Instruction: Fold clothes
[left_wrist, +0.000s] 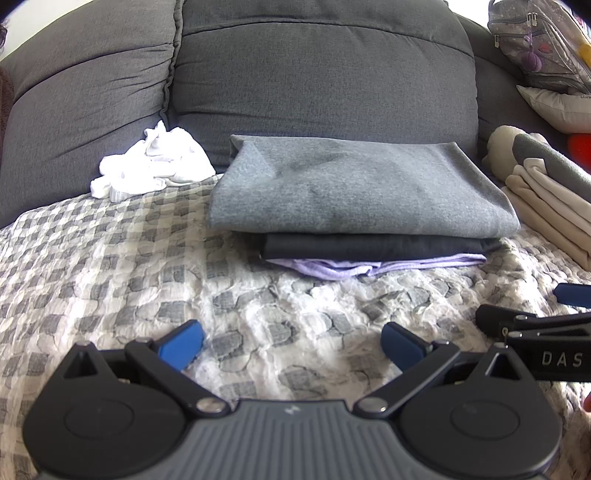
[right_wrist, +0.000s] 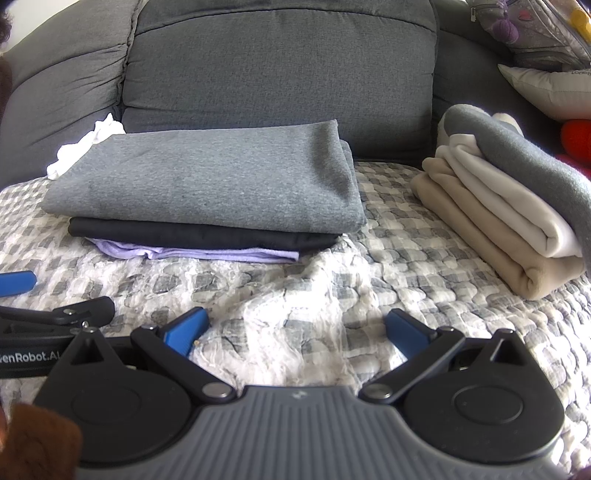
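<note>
With both our left claw (left_wrist: 291, 345) and right claw (right_wrist: 295, 332) spread wide and holding nothing above the checked cover (left_wrist: 110, 258), we judge ourselves between garments. Folded clothes sit stacked by the sofa back (right_wrist: 280, 66), grey piece (left_wrist: 354, 184) on top. Next we need to reach left for the crumpled white garment (left_wrist: 151, 162).

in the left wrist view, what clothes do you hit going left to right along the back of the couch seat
crumpled white clothes → folded stack with the grey garment on top → beige and grey folded pile
</note>
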